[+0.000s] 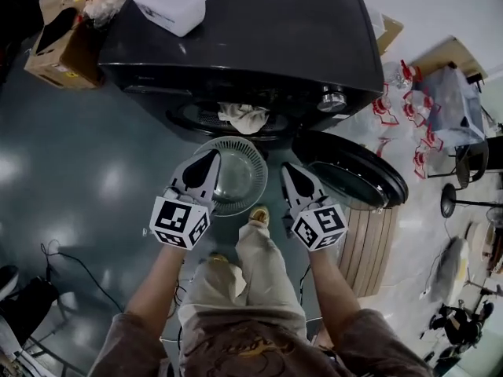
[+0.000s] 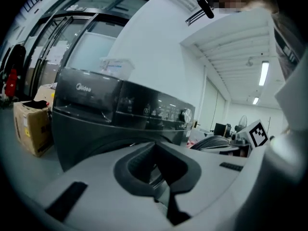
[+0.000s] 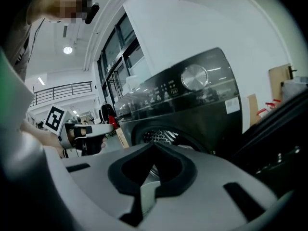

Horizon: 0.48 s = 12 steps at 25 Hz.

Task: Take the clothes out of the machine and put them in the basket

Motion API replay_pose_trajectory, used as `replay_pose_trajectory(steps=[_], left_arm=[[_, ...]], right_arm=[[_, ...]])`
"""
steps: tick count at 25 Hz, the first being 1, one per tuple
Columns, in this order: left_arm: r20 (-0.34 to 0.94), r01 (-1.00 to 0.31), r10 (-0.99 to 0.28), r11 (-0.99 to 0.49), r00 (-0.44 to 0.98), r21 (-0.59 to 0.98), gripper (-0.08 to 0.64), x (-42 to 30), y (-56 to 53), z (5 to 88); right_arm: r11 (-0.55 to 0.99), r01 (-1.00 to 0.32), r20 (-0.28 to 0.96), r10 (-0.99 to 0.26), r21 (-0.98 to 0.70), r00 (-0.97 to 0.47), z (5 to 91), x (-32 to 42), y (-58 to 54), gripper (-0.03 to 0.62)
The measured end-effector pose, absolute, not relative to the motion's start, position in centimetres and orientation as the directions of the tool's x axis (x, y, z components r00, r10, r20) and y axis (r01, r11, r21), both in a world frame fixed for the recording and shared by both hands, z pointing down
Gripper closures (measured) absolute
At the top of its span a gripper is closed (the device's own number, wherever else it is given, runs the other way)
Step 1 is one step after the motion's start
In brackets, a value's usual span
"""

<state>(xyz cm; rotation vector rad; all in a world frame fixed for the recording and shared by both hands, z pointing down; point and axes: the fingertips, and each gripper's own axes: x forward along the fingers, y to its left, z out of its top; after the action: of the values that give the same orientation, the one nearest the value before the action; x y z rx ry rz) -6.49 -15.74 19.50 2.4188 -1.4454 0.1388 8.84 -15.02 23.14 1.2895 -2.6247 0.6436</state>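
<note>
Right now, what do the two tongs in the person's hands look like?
The left light-grey plastic tongs and the right light-grey plastic tongs are pointed wedges, each with a black teardrop-shaped hollow on top. At the back of each sits a white cube with black square markers. The person wears brown short sleeves.

Dim, fisheye-warped edges; ceiling lamp (image 2: 263,73) glare, perhaps slight motion blur
</note>
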Motion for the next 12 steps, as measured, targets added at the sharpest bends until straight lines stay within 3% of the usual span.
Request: replay_pose_trajectory(steps=[12], left_arm=[[0.191,-0.872,-0.851,-0.477,0.490,0.113,0.554,-6.9,-18.8,34.1]], right_arm=[[0.517,-0.801,0.257,-0.764,-0.303,-0.591,37.1,8.2,-18.7,0.595]])
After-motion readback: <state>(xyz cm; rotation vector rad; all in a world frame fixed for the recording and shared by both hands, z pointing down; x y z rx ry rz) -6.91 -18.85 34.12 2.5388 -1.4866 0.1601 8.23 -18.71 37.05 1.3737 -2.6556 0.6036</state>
